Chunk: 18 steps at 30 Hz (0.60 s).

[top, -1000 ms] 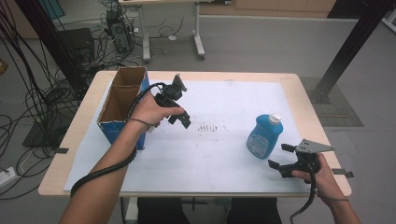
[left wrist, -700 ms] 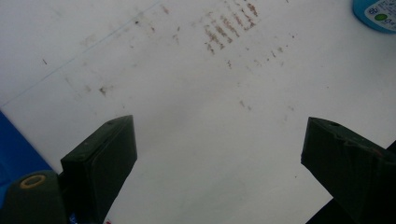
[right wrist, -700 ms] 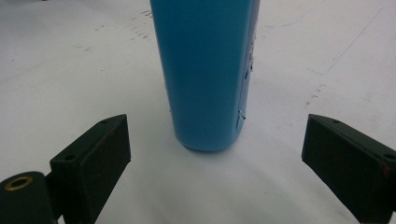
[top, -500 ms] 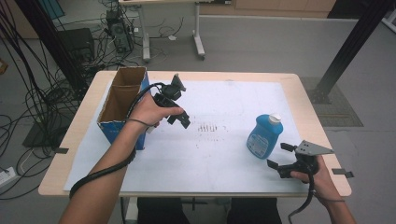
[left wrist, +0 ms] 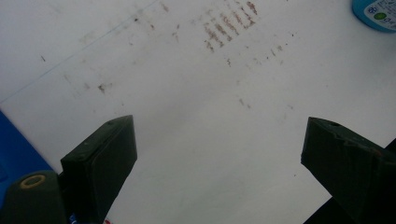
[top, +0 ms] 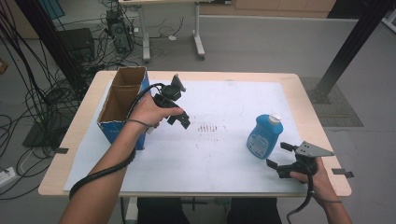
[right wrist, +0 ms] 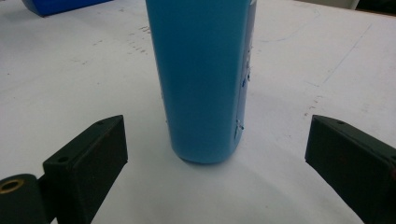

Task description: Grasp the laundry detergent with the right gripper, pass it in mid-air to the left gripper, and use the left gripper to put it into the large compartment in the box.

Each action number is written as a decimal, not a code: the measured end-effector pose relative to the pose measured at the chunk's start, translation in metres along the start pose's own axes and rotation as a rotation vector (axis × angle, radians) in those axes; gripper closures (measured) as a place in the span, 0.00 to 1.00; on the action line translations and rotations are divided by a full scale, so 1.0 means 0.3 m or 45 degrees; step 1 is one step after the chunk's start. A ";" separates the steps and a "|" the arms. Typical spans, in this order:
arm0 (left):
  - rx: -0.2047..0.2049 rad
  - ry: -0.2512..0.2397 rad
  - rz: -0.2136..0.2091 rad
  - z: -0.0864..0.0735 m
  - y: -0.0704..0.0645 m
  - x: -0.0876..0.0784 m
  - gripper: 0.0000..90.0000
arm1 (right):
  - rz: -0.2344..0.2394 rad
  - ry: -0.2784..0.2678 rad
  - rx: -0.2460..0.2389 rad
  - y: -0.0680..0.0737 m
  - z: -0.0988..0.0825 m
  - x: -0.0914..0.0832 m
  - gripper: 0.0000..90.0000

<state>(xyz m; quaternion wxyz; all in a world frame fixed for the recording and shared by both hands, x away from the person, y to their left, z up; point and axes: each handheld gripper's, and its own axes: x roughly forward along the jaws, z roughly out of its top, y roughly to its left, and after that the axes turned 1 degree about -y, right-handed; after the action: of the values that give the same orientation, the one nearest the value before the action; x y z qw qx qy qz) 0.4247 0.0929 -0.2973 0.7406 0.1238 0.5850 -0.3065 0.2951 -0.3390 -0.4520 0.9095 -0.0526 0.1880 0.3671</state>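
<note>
Right gripper [top: 279, 156]: jaws spread wide, have just been opening further, nothing pinched between them. In the right gripper view the bottle [right wrist: 203, 79] stands dead ahead on the jaw centreline, just beyond the tips, both pads clear of its sides. Bottle upright, long axis vertical, white cap up; in the high view it sits on the white sheet at the right of the surface [top: 285, 79], just beside and forward-left of the right gripper. Left gripper [top: 181, 120]: jaws also spread, empty, pointing down at bare, stained sheet near the middle; bottle well apart from it, its label just entering the top right corner of the left gripper view. Box [top: 122, 105], open-topped, stands just left of the left hand. Judgement: right hand is clearly the nearer 1; a short straight advance along the jaw axis would bracket the bottle's lower body, with 2 pads closing across its narrow width.
</note>
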 end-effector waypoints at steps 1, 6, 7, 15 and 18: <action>0.001 0.003 0.000 0.000 0.000 0.000 0.12 | 0.002 -0.003 0.000 0.001 0.000 0.001 0.05; 0.003 0.003 -0.001 -0.002 -0.004 0.003 0.12 | -0.002 -0.008 0.000 0.002 -0.003 0.007 0.05; 0.000 0.005 -0.003 -0.003 -0.003 0.006 0.12 | -0.004 -0.011 0.000 0.003 -0.005 0.009 0.05; 0.000 0.009 -0.005 -0.005 -0.007 0.009 0.12 | 0.000 -0.033 0.011 0.000 -0.013 0.015 0.04; 0.003 0.011 -0.004 -0.006 -0.007 0.010 0.12 | 0.007 -0.045 0.026 -0.002 -0.016 0.017 0.04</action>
<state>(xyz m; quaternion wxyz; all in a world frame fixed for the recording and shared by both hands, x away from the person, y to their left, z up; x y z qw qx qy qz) 0.4224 0.0913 -0.3002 0.7374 0.1250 0.5881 -0.3077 0.2974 -0.3372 -0.4583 0.9122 -0.0363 0.1760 0.3683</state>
